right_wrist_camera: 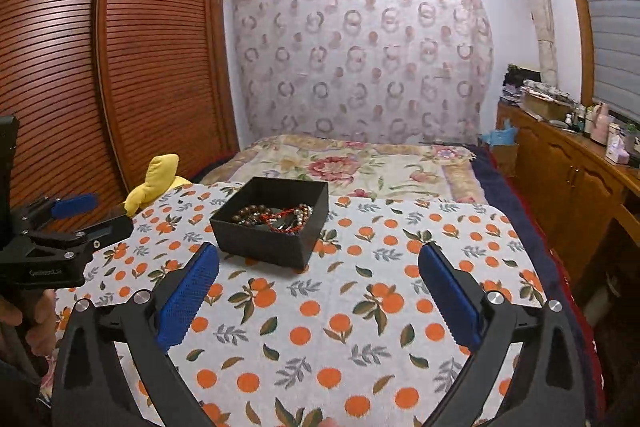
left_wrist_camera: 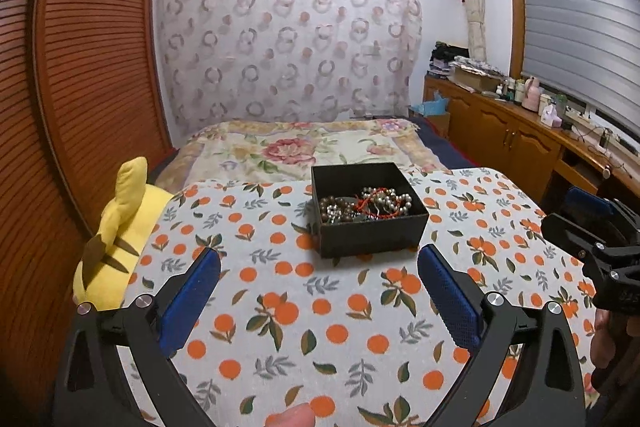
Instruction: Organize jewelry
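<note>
A black open box (left_wrist_camera: 370, 227) stands on the orange-print tablecloth (left_wrist_camera: 304, 307), filled with bead strings: pearl-like and brown beads plus a red cord (left_wrist_camera: 366, 205). My left gripper (left_wrist_camera: 319, 261) is open just short of the box, blue pads wide apart, nothing between them. In the right wrist view the same box (right_wrist_camera: 269, 227) lies ahead and left of my right gripper (right_wrist_camera: 319, 259), which is also open and empty. Each gripper shows at the edge of the other's view: the right gripper (left_wrist_camera: 592, 227) and the left gripper (right_wrist_camera: 86, 213).
A yellow plush toy (left_wrist_camera: 114, 247) leans at the table's left edge. Behind the table lies a bed with a floral blanket (left_wrist_camera: 312, 147). A louvred wardrobe (right_wrist_camera: 100, 67) stands left, a wooden cabinet with bottles (left_wrist_camera: 520, 115) right. A hand (right_wrist_camera: 36, 315) holds the left gripper.
</note>
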The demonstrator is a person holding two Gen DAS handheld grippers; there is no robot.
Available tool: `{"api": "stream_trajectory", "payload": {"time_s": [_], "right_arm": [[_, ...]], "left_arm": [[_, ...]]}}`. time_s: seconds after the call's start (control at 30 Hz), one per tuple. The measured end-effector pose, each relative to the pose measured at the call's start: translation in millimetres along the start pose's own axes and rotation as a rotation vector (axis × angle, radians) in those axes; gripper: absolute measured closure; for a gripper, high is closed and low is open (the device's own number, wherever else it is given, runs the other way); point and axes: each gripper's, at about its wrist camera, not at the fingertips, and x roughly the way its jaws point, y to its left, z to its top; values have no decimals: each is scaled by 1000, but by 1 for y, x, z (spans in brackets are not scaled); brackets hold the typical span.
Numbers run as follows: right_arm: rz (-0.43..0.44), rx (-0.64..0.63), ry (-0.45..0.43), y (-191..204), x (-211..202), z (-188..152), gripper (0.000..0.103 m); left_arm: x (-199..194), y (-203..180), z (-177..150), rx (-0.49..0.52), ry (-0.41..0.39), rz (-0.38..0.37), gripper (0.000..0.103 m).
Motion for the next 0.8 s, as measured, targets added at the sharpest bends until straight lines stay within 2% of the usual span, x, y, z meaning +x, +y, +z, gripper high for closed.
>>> {"api": "stream_trajectory", "payload": {"time_s": [0.8], "right_arm": [[-38,22,-26,-4,-10,-2,2]], "left_arm": [[-3,2,-8,-1,-9,10,8]]}}
